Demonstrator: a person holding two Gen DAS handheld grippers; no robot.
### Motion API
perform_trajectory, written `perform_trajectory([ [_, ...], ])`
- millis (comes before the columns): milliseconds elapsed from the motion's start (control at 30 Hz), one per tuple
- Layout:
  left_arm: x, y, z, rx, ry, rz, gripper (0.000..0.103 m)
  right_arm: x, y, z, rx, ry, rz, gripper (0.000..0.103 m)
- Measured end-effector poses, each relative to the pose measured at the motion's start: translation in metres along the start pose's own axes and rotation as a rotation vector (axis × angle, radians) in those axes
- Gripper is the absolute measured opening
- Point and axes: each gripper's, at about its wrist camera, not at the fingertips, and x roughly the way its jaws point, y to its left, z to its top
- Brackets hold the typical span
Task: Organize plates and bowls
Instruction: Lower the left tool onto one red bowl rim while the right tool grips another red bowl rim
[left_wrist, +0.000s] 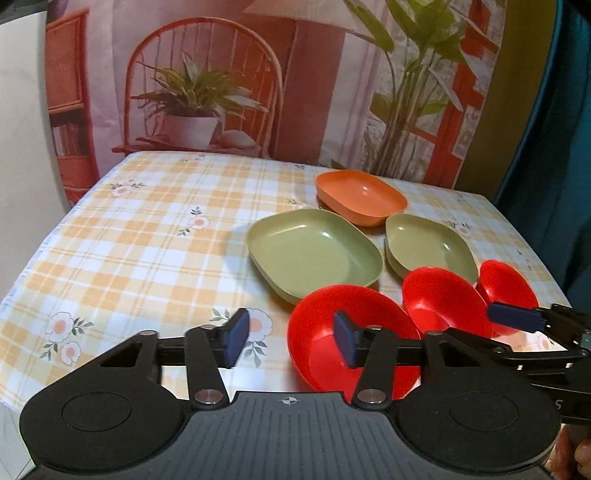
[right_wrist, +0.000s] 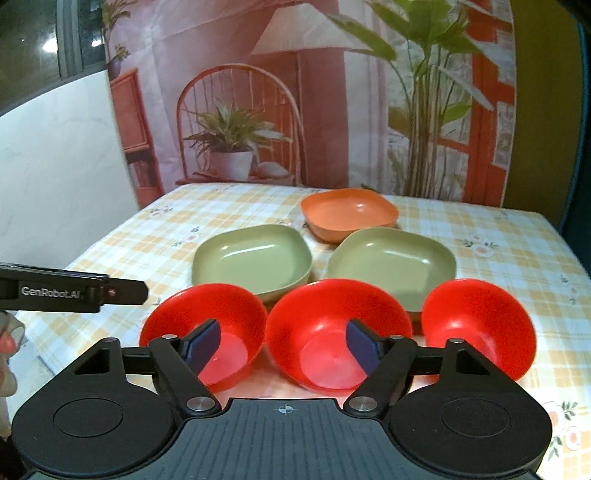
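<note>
Left gripper (left_wrist: 291, 341): jaws apart, nothing clamped; its left pad hangs over bare cloth, its right pad inside the left red bowl, so the bowl's near-left rim stands between them; whether a pad touches it I cannot tell.
Right gripper (right_wrist: 284, 349): jaws apart, wider than the left's; left pad over the left red bowl, right pad over the middle one, straddling the meeting of the two rims; contact cannot be told.
Left red bowl (left_wrist: 351, 339): nearest, front row, upright on the bench.
Middle red bowl (right_wrist: 338, 332): just beside it, rims close.
Right red bowl (right_wrist: 480, 325): whole only in the right view; in the left view the right gripper's finger (left_wrist: 517, 317) crosses it.
Green plates: two behind the reds, left plate (right_wrist: 255, 258), right plate (right_wrist: 391, 262), side by side.
Orange plate (right_wrist: 349, 216): farthest, behind the gap between the greens.
Bench (left_wrist: 129, 240): checked yellow cloth with flowers; its bare left half shows only in the left view.
Backdrop (right_wrist: 258, 92): printed chair, lamp and plants.
Window (right_wrist: 48, 37): dark panes, right view only.
</note>
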Motion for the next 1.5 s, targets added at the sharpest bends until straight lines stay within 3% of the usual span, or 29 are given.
perform_trajectory([
  [33,0.001,-0.001,0.001,-0.001,0.008,-0.012,0.033,0.001,0.000,-0.001,0.002,0.007,0.002,0.065],
  [133,0.004,-0.001,-0.002,-0.007,0.026,-0.037,0.024,0.005,-0.001,-0.002,0.016,0.029,0.014,0.057],
  [200,0.003,-0.002,-0.003,0.001,0.026,-0.031,0.024,0.006,-0.002,-0.003,0.025,0.039,0.022,0.046],
  [300,0.001,-0.005,-0.004,0.014,0.024,-0.022,0.023,0.007,-0.002,-0.004,0.031,0.047,0.038,0.038],
  [367,-0.003,-0.002,-0.003,-0.002,0.004,-0.007,0.023,0.006,0.000,-0.004,0.027,0.046,0.045,0.038],
  [433,-0.012,0.004,0.001,-0.027,-0.064,0.030,0.023,0.004,0.000,-0.003,0.025,0.041,0.048,0.038],
  [500,-0.020,0.007,0.004,0.001,-0.125,0.059,0.024,0.003,0.000,-0.003,0.030,0.045,0.054,0.038],
  [567,-0.023,0.006,0.006,0.031,-0.135,0.074,0.024,0.005,0.000,-0.003,0.032,0.060,0.064,0.038],
  [800,-0.014,0.003,0.004,0.047,-0.048,-0.021,0.025,0.006,0.006,-0.007,0.034,0.087,0.118,0.039],
  [1000,0.004,0.013,-0.008,-0.016,0.025,-0.049,0.025,0.014,0.006,-0.012,0.059,0.115,0.131,0.035],
  [1300,0.023,0.002,-0.010,0.071,0.077,-0.088,0.025,0.028,0.002,-0.014,0.088,0.129,0.133,0.033],
  [1400,0.030,0.005,-0.010,0.053,0.093,-0.097,0.025,0.032,-0.001,-0.014,0.105,0.129,0.142,0.031],
  [1500,0.035,0.009,-0.012,0.021,0.105,-0.086,0.014,0.037,0.000,-0.014,0.105,0.134,0.153,0.027],
])
